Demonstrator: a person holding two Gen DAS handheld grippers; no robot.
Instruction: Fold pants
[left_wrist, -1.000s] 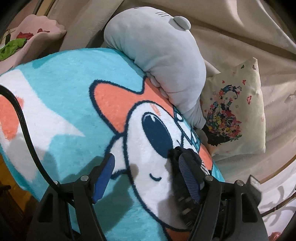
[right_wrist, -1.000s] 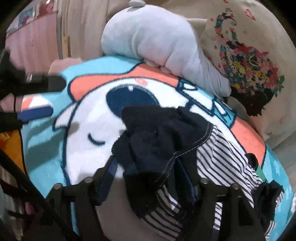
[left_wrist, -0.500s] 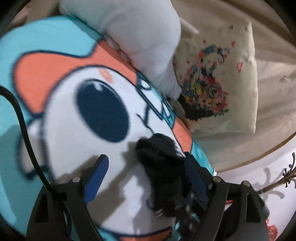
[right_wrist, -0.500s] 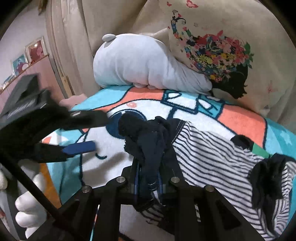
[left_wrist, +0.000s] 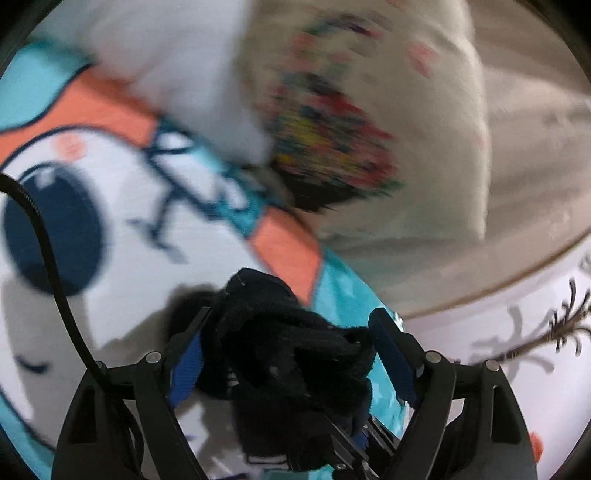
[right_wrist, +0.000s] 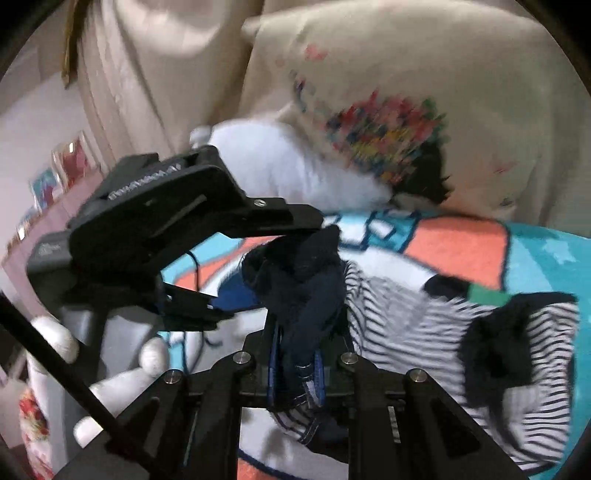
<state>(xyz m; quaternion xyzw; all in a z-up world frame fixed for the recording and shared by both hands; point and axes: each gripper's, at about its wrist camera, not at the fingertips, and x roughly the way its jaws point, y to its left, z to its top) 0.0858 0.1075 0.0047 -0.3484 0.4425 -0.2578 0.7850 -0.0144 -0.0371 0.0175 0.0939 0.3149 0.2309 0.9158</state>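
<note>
The pants (right_wrist: 424, 314) are striped white and navy with dark navy trim, lying rumpled on a cartoon blanket (right_wrist: 461, 247). My right gripper (right_wrist: 295, 365) is shut on a bunched dark navy edge of the pants and lifts it. My left gripper (left_wrist: 291, 350) is open, its blue-padded fingers (left_wrist: 391, 354) on either side of the same dark bunch (left_wrist: 288, 350). In the right wrist view the left gripper (right_wrist: 221, 269) comes in from the left, held by a white-gloved hand (right_wrist: 110, 369), with its fingers around the top of the raised bunch.
A grey plush toy (right_wrist: 288, 166) and a cream pillow with a floral print (right_wrist: 406, 110) lie at the blanket's far edge against beige bedding. A pink shelf with pictures (right_wrist: 55, 184) stands at the left.
My right gripper has shut on the dark pants edge and raised it. My left gripper has swung right and now has the bunch between its open fingers.
</note>
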